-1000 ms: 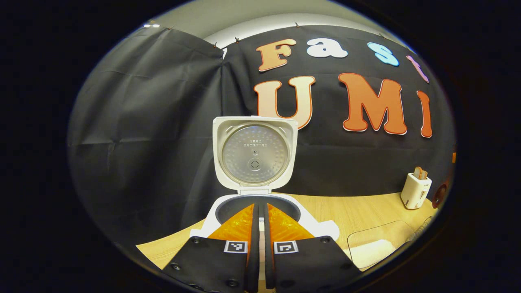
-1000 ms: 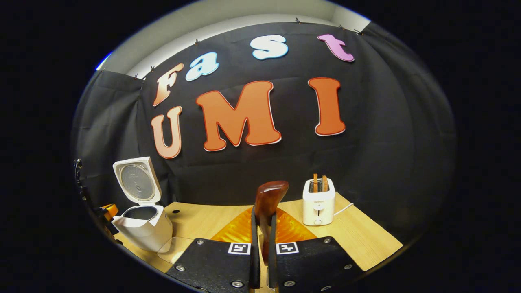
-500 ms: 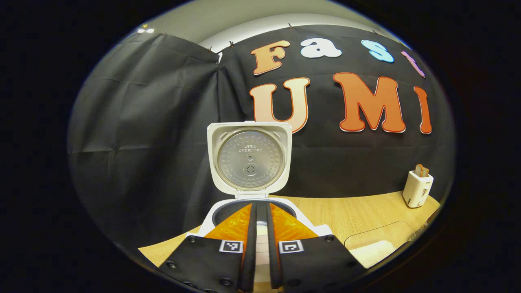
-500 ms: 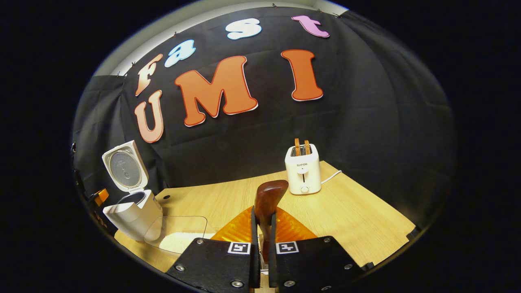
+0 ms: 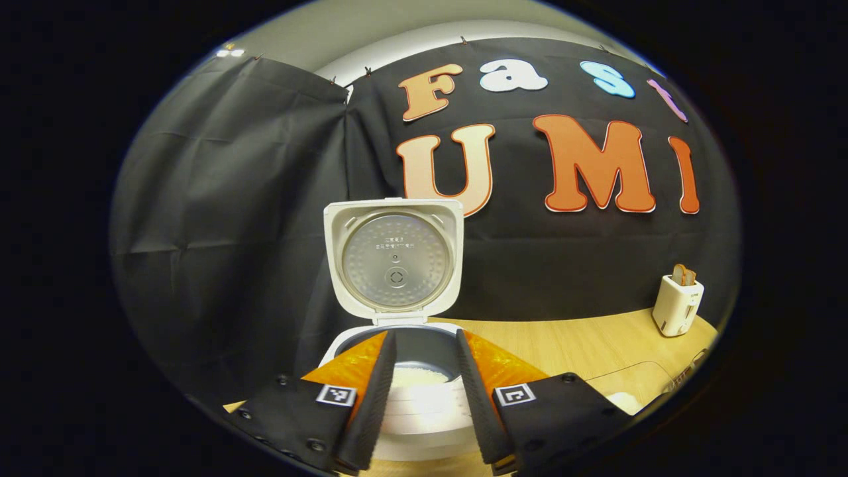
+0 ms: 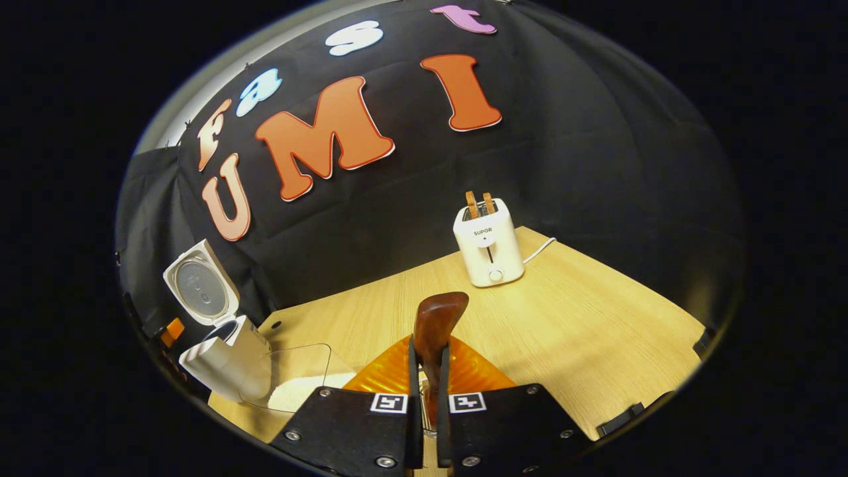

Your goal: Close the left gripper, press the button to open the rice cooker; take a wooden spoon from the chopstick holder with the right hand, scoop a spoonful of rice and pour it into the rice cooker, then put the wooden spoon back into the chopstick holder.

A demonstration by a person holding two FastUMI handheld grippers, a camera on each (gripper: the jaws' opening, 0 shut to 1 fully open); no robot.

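Left gripper view: left hand-held gripper (image 5: 422, 387) at 6 o'clock, fingers spread apart, nothing btwn, just over open rice cooker (image 5: 397, 318); lid up at 12, rice in pot. Toaster (image 5: 677, 303) at 3.

Right gripper view: right hand-held gripper (image 6: 424, 391) clamped on wooden spoon (image 6: 435, 328), bowl up. Rice cooker (image 6: 215, 341) at 9, clear rice container (image 6: 295, 381) beside it on surface (image 6: 583, 331).
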